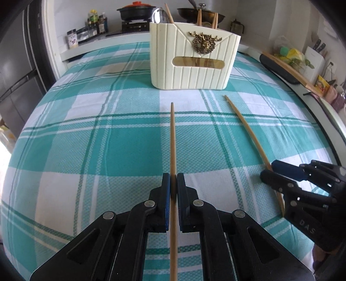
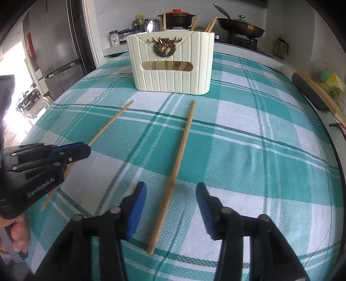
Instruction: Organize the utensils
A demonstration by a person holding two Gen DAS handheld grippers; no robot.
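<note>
A cream ribbed utensil holder (image 1: 192,58) with a gold deer badge stands at the back of the table and holds several chopsticks and a spoon; it also shows in the right wrist view (image 2: 173,64). My left gripper (image 1: 173,179) is shut on a wooden chopstick (image 1: 172,138) that points toward the holder; in the right wrist view the same gripper (image 2: 85,151) and chopstick (image 2: 112,121) are at the left. My right gripper (image 2: 172,194) is open, its jaws on either side of a second chopstick (image 2: 179,160) lying on the cloth. In the left wrist view that gripper (image 1: 270,170) straddles this chopstick (image 1: 246,127).
The table has a teal and white checked cloth (image 1: 86,129). Behind it a counter carries spice jars (image 1: 90,26), a black pot with red lid (image 1: 135,10) and a wok (image 2: 240,26). A fridge (image 2: 56,43) stands left. A dark object with chopsticks (image 1: 281,64) lies at the right edge.
</note>
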